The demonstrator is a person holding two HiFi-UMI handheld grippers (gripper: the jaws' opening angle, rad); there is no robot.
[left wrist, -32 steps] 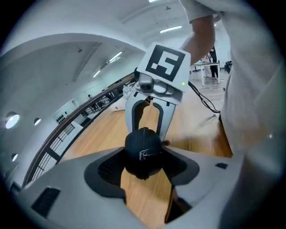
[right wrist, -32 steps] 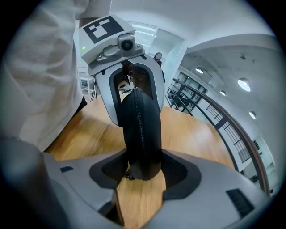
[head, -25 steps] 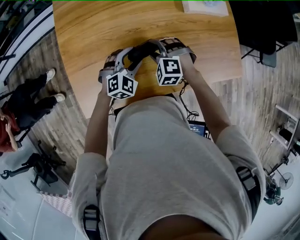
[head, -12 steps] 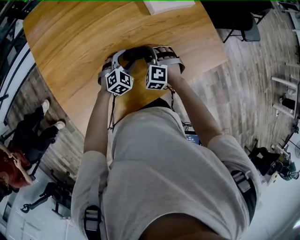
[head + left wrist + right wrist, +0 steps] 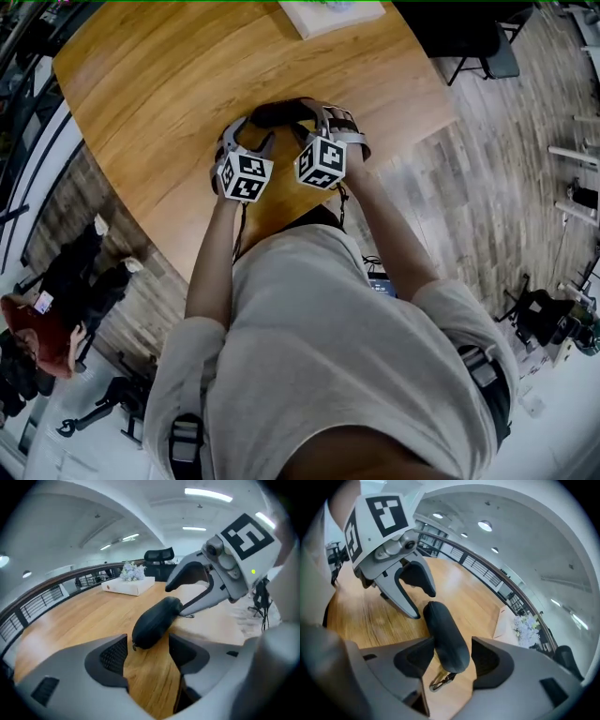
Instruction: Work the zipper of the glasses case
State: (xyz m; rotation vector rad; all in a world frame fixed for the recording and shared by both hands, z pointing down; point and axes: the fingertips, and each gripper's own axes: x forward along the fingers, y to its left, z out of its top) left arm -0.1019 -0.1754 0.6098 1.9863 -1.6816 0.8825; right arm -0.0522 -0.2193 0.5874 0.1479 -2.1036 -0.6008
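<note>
Item: glasses case (image 5: 279,113), one, black, matte, long and round-ended like a capsule, reading as shut. A small metal zipper pull (image 5: 440,680) with a clip-like loop hangs from its right end. Location: lying on the worktop (image 5: 169,84), toward the near edge, crosswise in front of the person, with one end toward each gripper. Left tongs (image 5: 147,641): jaws apart, set about the left end of the case, with a thin strip of wood showing between one pad and the case. Right tongs (image 5: 452,644): jaws apart, astride the right end, which nearly fills the gap; the pull sits just inside them. No clamping can be made out on either side. Fittings: left marker cube (image 5: 246,176) and right marker cube (image 5: 321,161), black-and-white, side by side just nearer than the case. Worktop: curved edge, warm wood grain. At its far edge stands a white box (image 5: 333,14) with pale flowers (image 5: 132,571) on top, and a black office chair (image 5: 159,555) stands beyond it. Surroundings: the person's grey top (image 5: 328,356) fills the near field, with both forearms reaching forward. The plank floor (image 5: 487,187) shows to the right, and a second person (image 5: 56,309) is on the floor at the far left.
</note>
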